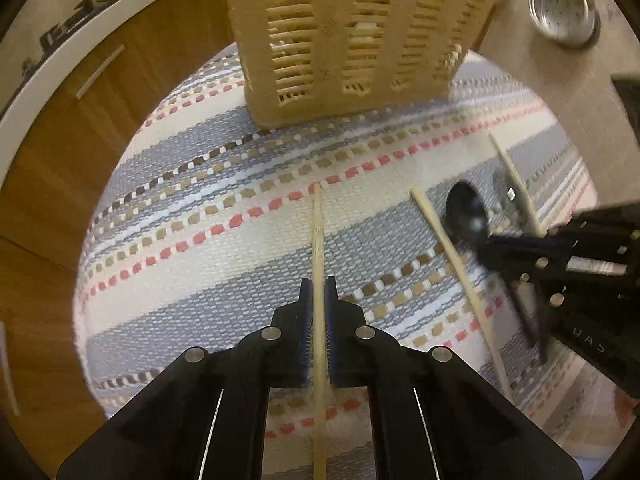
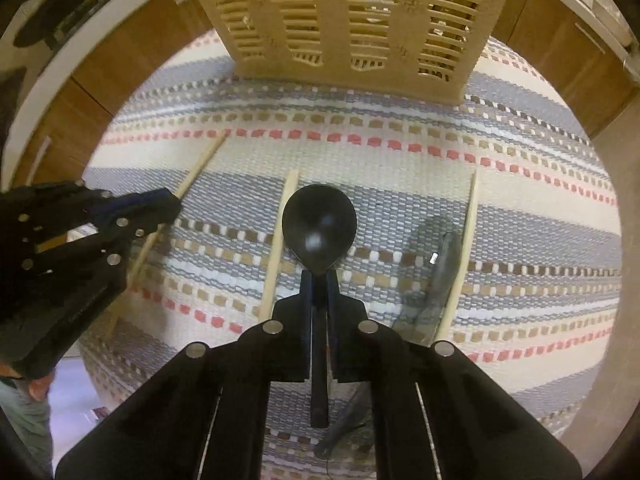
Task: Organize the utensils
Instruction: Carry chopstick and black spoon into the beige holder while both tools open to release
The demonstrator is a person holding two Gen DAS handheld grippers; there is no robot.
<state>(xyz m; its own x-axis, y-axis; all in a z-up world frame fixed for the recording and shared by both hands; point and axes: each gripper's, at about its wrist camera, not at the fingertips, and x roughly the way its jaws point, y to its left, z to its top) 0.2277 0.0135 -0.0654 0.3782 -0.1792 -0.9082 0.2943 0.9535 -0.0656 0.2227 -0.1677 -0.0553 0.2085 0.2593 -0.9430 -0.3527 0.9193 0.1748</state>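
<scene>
My left gripper is shut on a wooden chopstick that points toward the beige slatted utensil basket. My right gripper is shut on the handle of a black spoon, bowl forward, just above the striped mat. In the right wrist view the basket stands ahead, with the left gripper and its chopstick at left. Two more chopsticks and a clear plastic spoon lie on the mat. The right gripper shows at the right of the left wrist view.
A striped woven mat covers the round table. A metal perforated lid sits on the table at back right. Wooden cabinets with a white counter stand behind.
</scene>
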